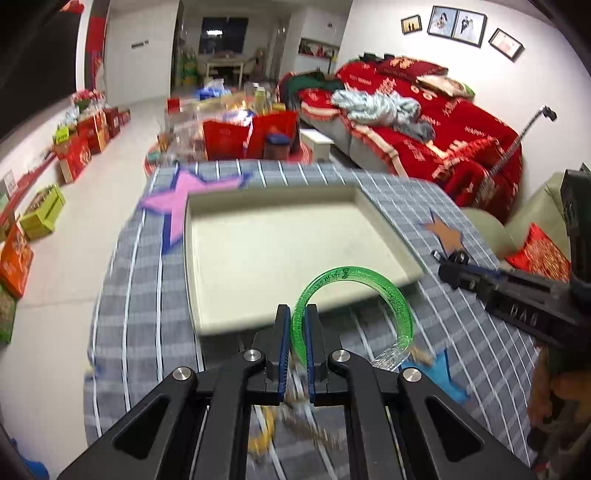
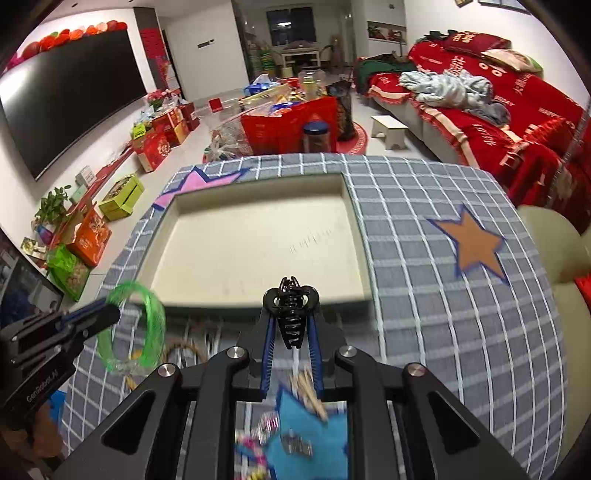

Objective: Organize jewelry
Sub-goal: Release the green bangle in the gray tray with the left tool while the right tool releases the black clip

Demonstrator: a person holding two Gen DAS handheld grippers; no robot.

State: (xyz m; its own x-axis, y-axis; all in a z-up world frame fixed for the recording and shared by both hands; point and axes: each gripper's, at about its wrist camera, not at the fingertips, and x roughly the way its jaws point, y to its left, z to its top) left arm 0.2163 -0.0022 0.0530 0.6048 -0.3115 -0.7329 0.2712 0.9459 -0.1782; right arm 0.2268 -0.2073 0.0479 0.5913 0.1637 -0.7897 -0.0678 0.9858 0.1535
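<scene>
Over the checked tablecloth (image 2: 424,206) by a red sofa (image 1: 436,122): left gripper (image 1: 297,321) clamping green bangle (image 1: 369,291), right gripper (image 2: 291,325) clamping hair claw (image 2: 291,310).

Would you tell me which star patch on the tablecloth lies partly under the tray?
The pink star, at the tray's far-left corner; the orange star lies apart.

A living room with white walls (image 2: 207,33) and a pale tiled floor (image 2: 184,122); a large dark television screen (image 2: 70,96) hangs on the left wall, coloured paper balls above it; a long sofa (image 2: 491,122) under red covers runs along the right, a grey-blue blanket (image 2: 450,88) heaped on it; framed photographs (image 1: 458,24) hang above; red and orange gift boxes (image 2: 162,136) line the floor; a dark window (image 2: 290,24) at the far end; a small white stool (image 2: 389,129) by the sofa.
</scene>
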